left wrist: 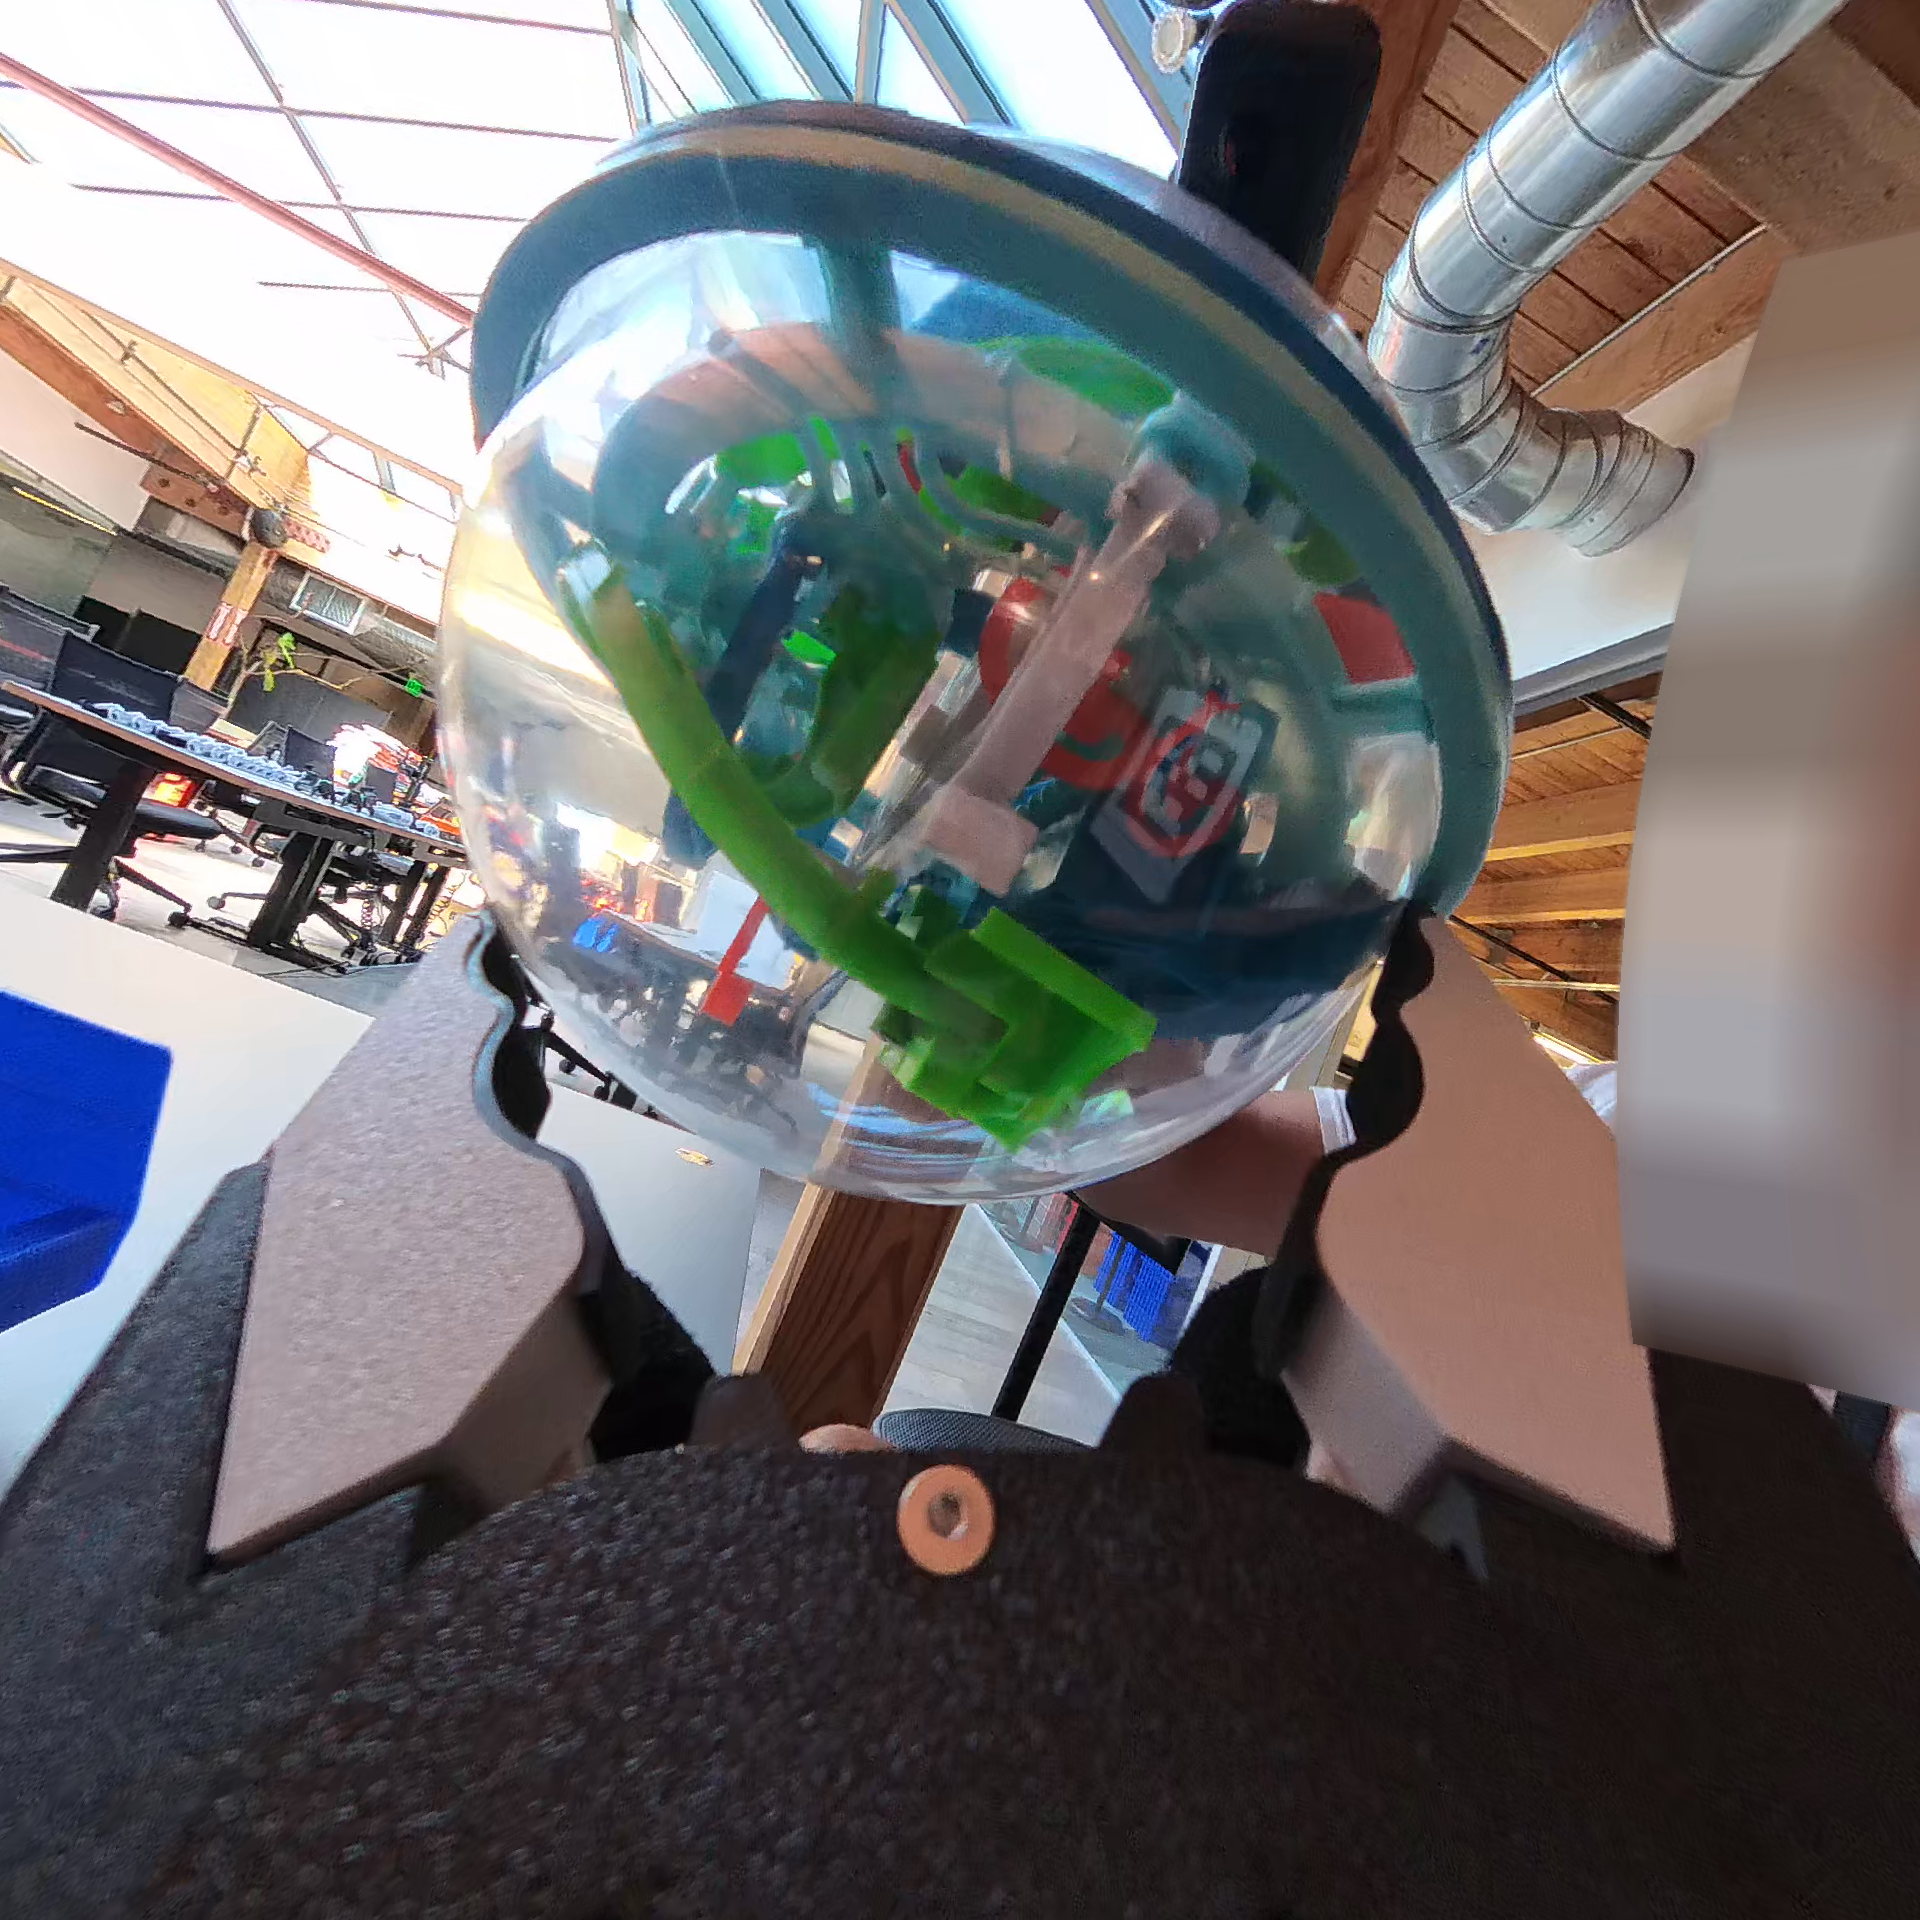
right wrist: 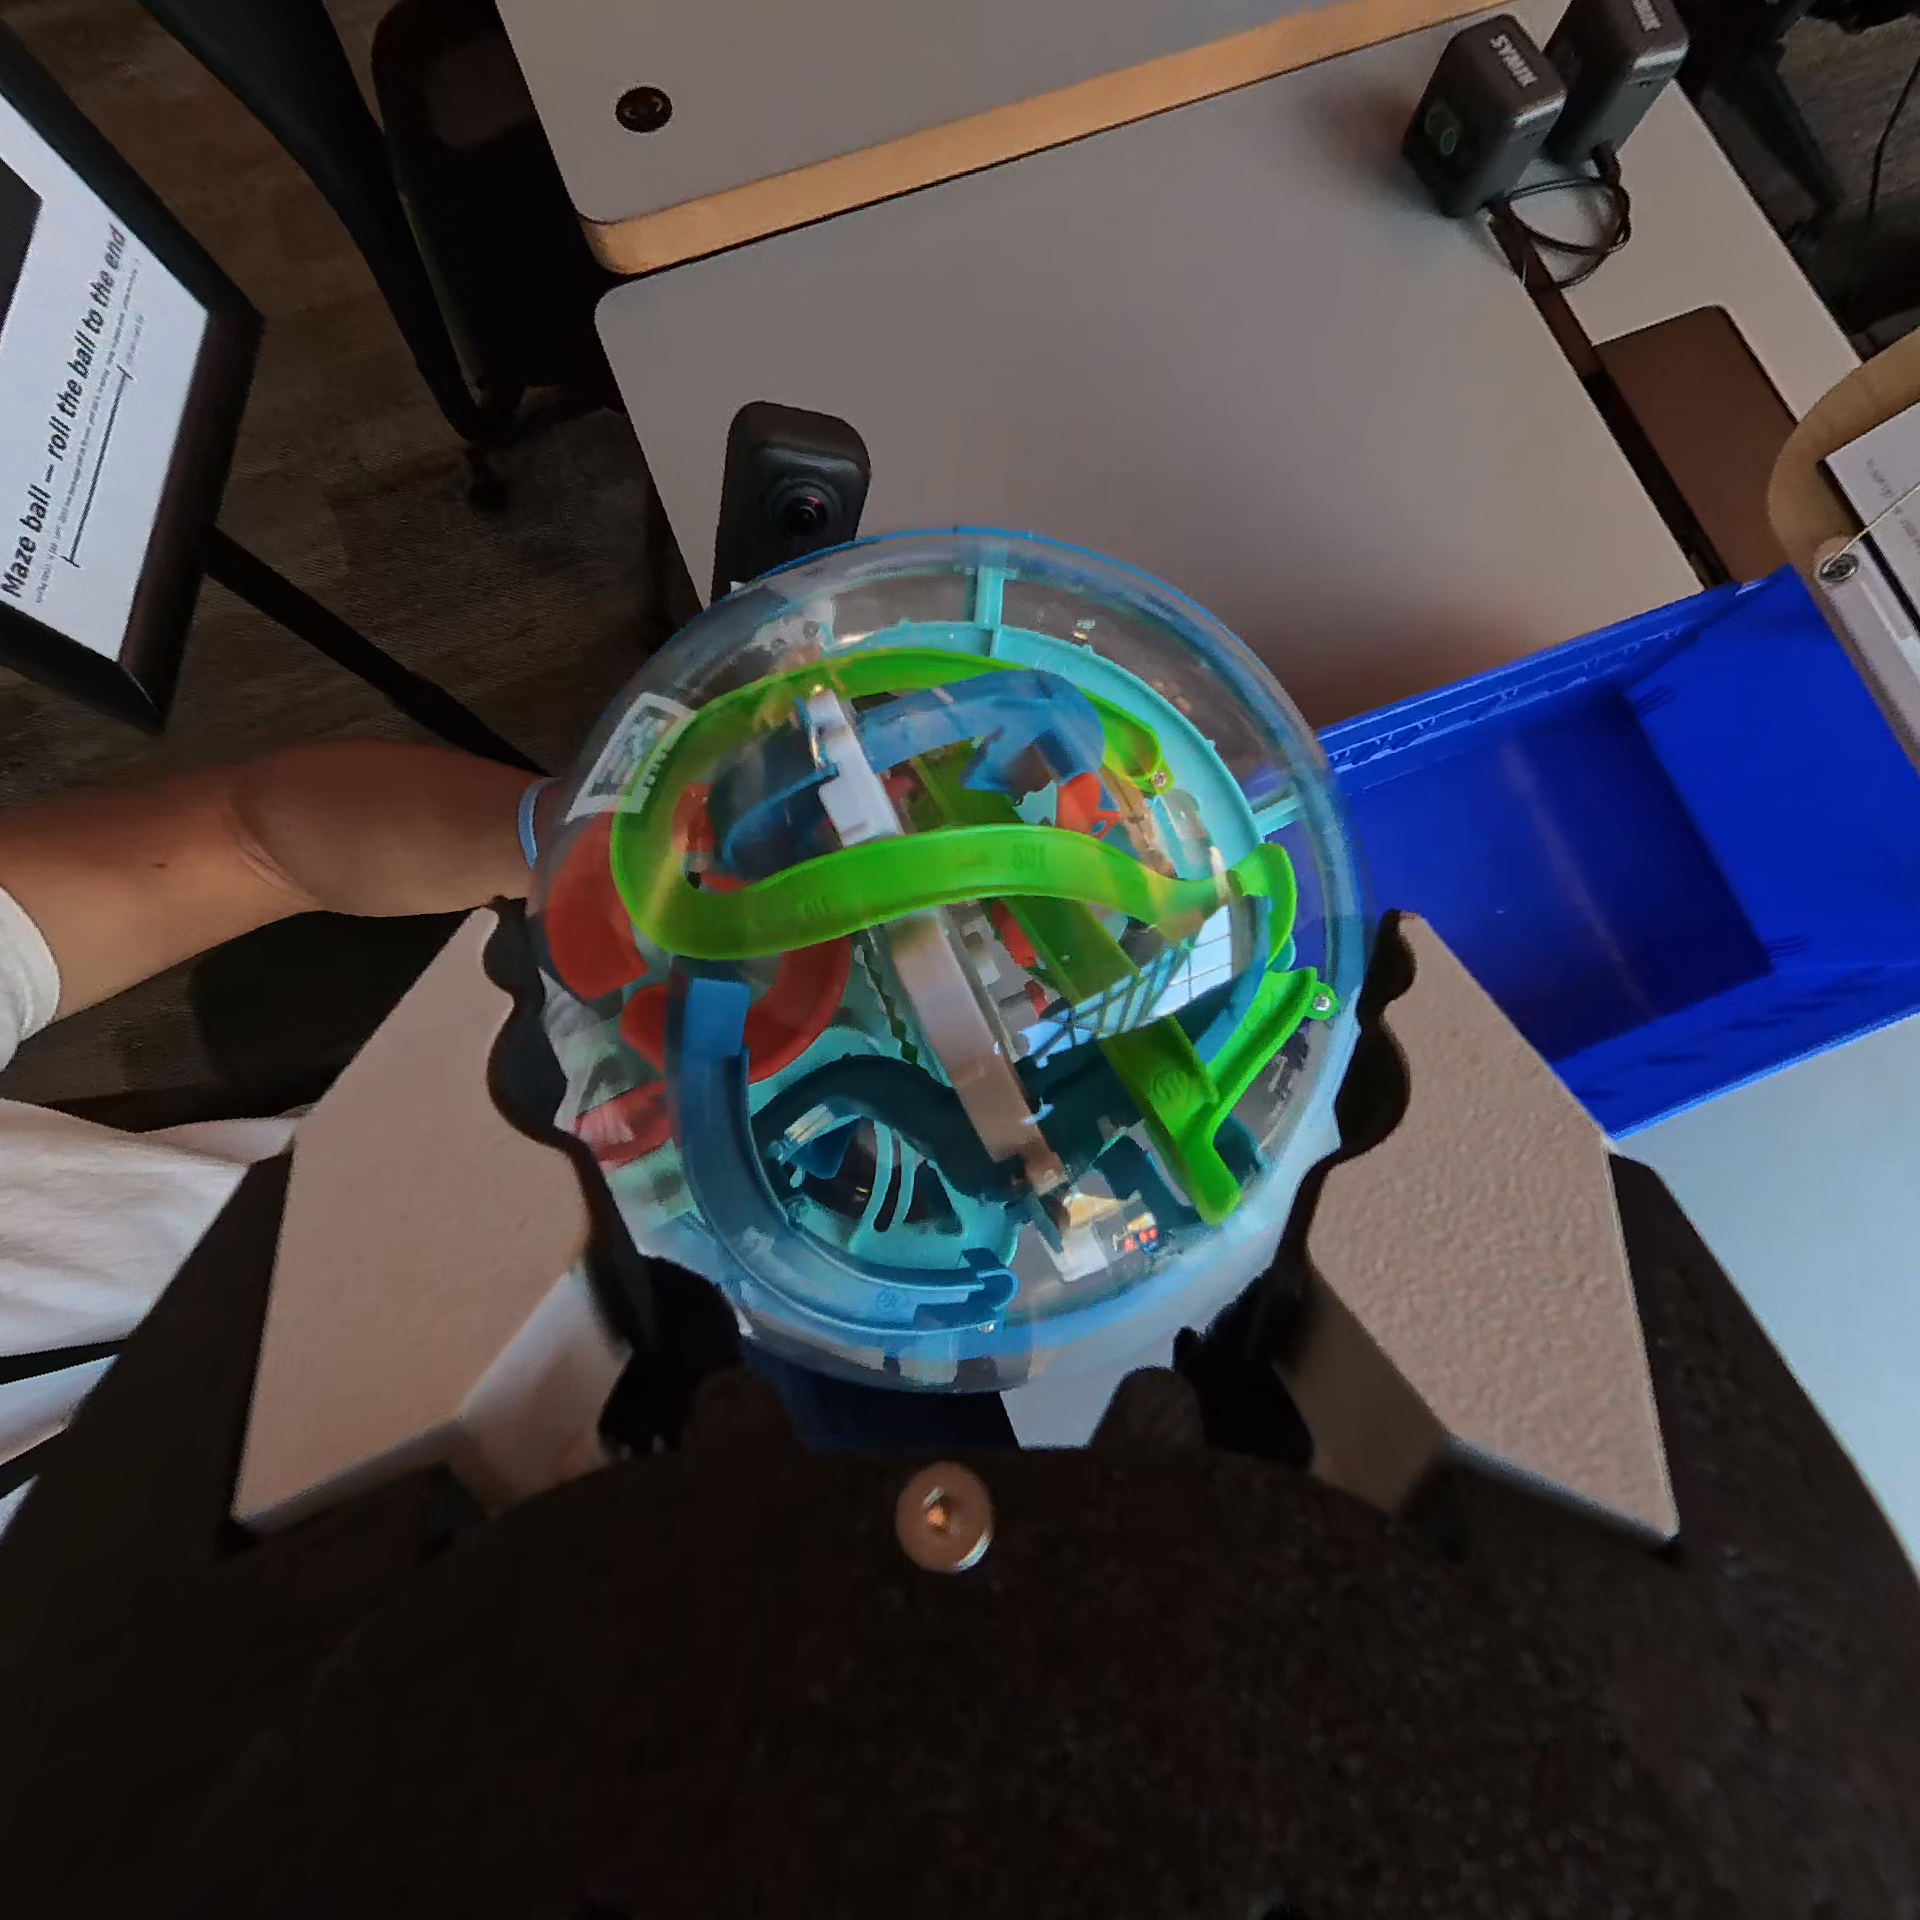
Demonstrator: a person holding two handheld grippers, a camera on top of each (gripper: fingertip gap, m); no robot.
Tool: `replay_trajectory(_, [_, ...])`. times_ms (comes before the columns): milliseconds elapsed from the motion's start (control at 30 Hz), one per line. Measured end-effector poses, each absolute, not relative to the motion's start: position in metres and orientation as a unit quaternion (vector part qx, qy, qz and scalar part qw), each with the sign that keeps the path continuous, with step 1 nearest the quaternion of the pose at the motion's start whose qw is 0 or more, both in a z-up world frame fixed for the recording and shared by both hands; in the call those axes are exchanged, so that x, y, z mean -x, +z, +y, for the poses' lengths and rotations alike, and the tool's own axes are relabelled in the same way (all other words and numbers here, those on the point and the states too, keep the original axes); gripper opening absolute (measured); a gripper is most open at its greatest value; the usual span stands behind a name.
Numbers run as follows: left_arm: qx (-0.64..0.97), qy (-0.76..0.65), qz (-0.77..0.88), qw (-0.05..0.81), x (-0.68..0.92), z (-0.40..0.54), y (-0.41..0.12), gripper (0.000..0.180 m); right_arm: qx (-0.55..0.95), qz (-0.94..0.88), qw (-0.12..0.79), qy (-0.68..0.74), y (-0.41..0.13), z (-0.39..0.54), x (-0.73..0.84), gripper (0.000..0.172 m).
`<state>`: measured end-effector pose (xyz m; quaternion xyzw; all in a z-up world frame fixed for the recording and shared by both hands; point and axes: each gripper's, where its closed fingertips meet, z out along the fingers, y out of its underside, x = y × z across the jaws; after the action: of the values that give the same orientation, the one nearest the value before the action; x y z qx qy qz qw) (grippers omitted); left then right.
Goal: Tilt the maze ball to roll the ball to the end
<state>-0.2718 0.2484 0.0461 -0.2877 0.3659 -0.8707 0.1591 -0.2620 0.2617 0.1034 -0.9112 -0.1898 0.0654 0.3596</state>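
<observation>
The maze ball [right wrist: 940, 956], a clear sphere packed with green, blue, teal and red tracks round a blue rim, is held aloft above the grey worktop [right wrist: 1143, 395], just left of the blue bin [right wrist: 1621, 883]. It is clamped by the left gripper [left wrist: 951, 997] and the right gripper [right wrist: 951, 997], pads pressed against its shell.

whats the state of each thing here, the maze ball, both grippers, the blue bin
maze ball: lifted off the table, clamped from two sides.
left gripper: from below, wide, pads against the clear shell.
right gripper: from above, wide, pads against the shell.
blue bin: on the table, open; visible part empty.
</observation>
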Motion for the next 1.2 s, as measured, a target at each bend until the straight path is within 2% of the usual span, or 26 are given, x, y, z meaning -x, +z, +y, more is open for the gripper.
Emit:
replay_trajectory(600, [0.298,-0.826,0.413,0.242,0.275,0.249,0.051,0.155,0.876,-0.238,0.415,0.065,0.108,0.251,0.265,0.15])
replay_trajectory(900, [0.353,-0.805,0.405,0.251,0.266,0.26,0.047,0.154,0.879,-0.19,0.416,0.136,0.089,0.247,0.242,0.15])
replay_trajectory(1067, [0.402,-0.789,0.407,0.225,0.255,0.26,0.034,0.154,0.875,-0.156,0.418,0.19,0.072,0.246,0.225,0.15])
replay_trajectory(1200, [0.469,-0.768,0.399,0.173,0.239,0.252,0.015,0.154,0.863,-0.101,0.419,0.262,0.051,0.241,0.206,0.151])
